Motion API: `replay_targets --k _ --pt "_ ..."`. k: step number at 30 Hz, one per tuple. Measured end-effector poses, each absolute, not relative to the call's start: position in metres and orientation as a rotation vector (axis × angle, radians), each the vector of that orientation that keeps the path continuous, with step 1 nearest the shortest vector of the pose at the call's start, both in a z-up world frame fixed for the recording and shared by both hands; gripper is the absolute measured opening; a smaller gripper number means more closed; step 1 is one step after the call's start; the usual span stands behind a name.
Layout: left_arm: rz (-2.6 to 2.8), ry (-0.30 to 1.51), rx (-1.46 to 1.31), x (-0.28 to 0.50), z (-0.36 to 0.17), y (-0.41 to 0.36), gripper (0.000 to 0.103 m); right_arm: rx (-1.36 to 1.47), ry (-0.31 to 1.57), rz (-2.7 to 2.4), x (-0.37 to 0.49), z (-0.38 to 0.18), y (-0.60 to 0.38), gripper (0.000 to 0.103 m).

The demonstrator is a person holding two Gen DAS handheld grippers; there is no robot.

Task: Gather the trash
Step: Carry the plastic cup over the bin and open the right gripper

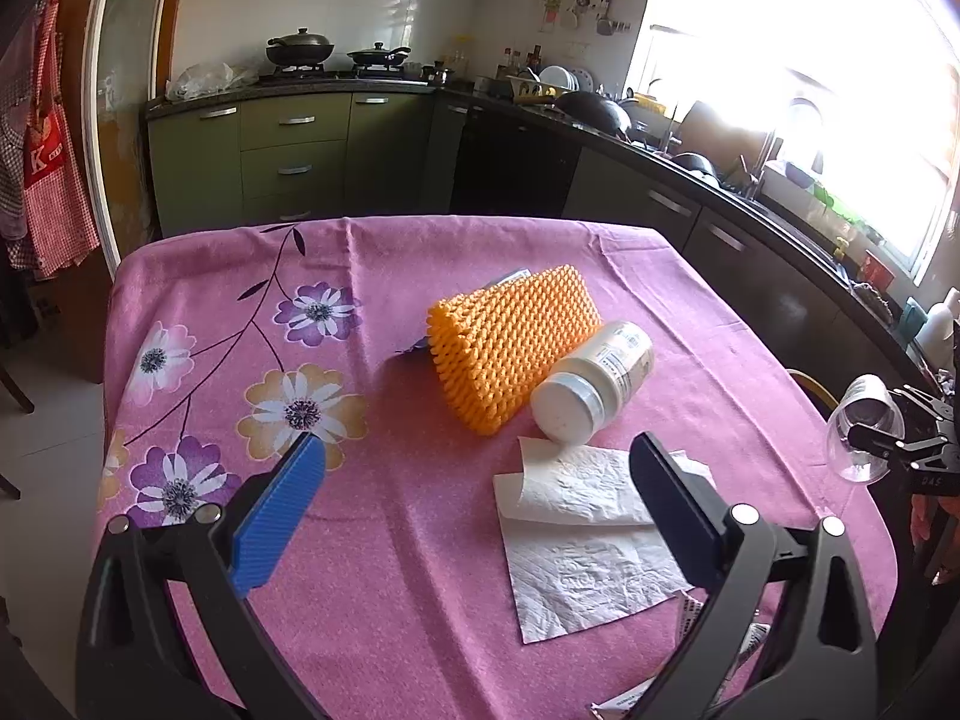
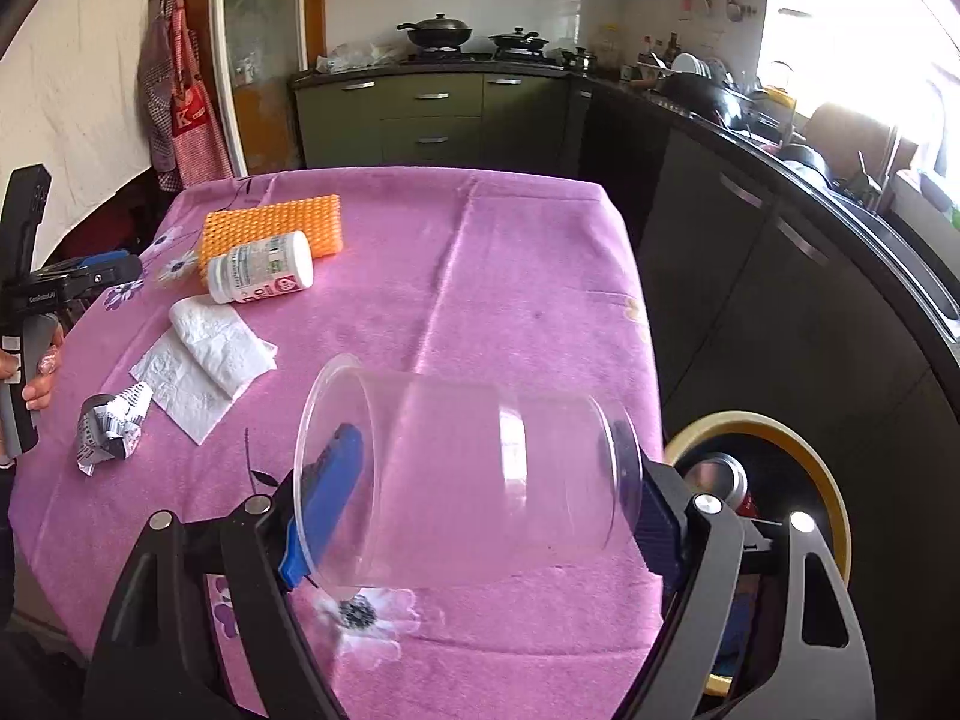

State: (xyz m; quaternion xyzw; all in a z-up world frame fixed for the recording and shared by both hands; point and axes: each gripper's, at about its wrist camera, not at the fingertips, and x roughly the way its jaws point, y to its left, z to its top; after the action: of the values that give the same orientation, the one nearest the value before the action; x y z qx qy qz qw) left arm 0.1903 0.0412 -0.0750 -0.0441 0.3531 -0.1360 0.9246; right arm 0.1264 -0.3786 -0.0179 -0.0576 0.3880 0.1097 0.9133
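Observation:
My right gripper is shut on a clear plastic cup, held on its side above the table's right edge, beside the bin; the cup also shows in the left wrist view. My left gripper is open and empty above the pink tablecloth, its right finger over a white paper towel. A white bottle lies on its side against an orange foam net. A crumpled wrapper lies near the towel.
The yellow-rimmed bin stands below the table's right edge with a can inside. Dark kitchen counters run along the right and back. An apron hangs at the left.

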Motion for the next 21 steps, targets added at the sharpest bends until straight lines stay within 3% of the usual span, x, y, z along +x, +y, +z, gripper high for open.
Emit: replay_targets --k 15,21 --pt "-0.279 0.734 -0.067 0.193 -0.079 0.037 0.097 0.094 0.955 -0.139 0.154 -0.064 -0.550 0.081" --pt "-0.281 0.739 -0.045 0.194 -0.081 0.032 0.097 0.131 0.998 -0.153 0.159 -0.082 -0.572 0.081"
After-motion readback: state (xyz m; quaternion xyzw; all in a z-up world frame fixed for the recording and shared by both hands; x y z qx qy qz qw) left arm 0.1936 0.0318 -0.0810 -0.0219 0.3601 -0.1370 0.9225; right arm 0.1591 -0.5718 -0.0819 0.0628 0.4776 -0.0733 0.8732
